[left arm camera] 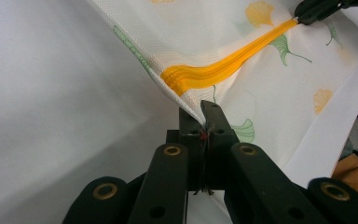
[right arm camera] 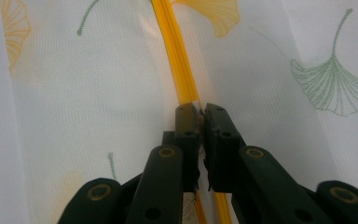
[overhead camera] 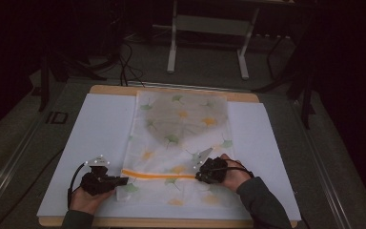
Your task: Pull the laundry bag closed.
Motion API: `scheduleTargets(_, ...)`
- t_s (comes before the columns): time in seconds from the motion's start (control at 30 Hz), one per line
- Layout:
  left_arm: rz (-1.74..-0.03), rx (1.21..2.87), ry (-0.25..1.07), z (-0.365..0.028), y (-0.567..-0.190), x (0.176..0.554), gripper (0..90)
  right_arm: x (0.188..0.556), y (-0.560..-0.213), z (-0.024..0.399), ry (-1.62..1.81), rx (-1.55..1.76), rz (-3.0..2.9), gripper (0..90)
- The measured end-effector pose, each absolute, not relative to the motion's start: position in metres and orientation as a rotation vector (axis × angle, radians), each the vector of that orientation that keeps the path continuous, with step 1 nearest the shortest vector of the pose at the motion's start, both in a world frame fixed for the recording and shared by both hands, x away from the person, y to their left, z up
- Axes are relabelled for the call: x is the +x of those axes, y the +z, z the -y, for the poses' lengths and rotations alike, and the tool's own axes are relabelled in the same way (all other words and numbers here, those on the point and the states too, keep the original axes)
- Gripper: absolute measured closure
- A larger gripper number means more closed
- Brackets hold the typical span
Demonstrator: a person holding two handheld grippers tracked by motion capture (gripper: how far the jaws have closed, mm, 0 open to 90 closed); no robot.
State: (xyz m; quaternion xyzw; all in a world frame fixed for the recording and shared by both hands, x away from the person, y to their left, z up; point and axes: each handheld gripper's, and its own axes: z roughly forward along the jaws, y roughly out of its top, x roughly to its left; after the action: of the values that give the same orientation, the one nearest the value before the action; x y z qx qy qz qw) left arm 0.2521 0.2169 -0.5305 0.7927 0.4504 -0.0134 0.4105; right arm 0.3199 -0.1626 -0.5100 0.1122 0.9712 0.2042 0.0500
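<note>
Table: wooden-edged table (overhead camera: pixel 171 90) under a white sheet (overhead camera: pixel 100 143) that covers most of the top; room around it is dark.
Bag: thin white mesh bag (overhead camera: pixel 181 133) printed with green and yellow ginkgo leaves, lying flat along the middle of the sheet, long axis running away from the person.
Zipper: orange zipper strip (overhead camera: pixel 157 174) crossing the bag near its close end, from the bag's left edge toward the right gripper.
Left gripper: left gripper (overhead camera: pixel 124 181) at the bag's near left edge, just below the zipper's end. In the left gripper view its jaws are pressed together on the fabric edge (left arm camera: pixel 200 112), which rises in a small fold between them; the orange strip (left arm camera: pixel 223 65) starts just beyond the tips.
Right gripper: right gripper (overhead camera: pixel 198 176) on the bag at the zipper's right part. In the right gripper view (right arm camera: pixel 200 109) the jaws are closed to a thin slit right over the orange strip (right arm camera: pixel 177 51); whether they pinch a pull tab or the strip itself, cannot tell.
Hands: both of the person's hands come in from the near edge, dark sleeves, one on each gripper.
Floor beyond: legs of a light metal stand (overhead camera: pixel 171 47), cables on the floor.
</note>
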Motion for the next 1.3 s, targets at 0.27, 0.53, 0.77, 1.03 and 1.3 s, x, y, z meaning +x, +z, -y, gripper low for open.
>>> scheduleTargets(0.27,-1.137,1.994,-0.035,-0.217,-0.53,0.252,88.4,0.32,-0.51,0.169,0.626,0.355,-2.953,84.9)
scheduleTargets(0.53,-1.136,1.995,-0.032,-0.217,-0.53,0.252,88.4,0.319,-0.51,0.172,0.62,0.36,-2.953,84.9)
scheduleTargets(0.77,-1.137,1.995,-0.031,-0.217,-0.53,0.251,88.4,0.32,-0.509,0.179,0.606,0.367,-2.951,84.9)
scheduleTargets(1.03,-1.136,1.996,-0.03,-0.217,-0.531,0.251,88.4,0.32,-0.509,0.189,0.607,0.395,-2.948,84.9)
scheduleTargets(1.3,-1.135,1.994,-0.033,-0.217,-0.531,0.251,88.4,0.32,-0.509,0.194,0.589,0.404,-2.949,84.9)
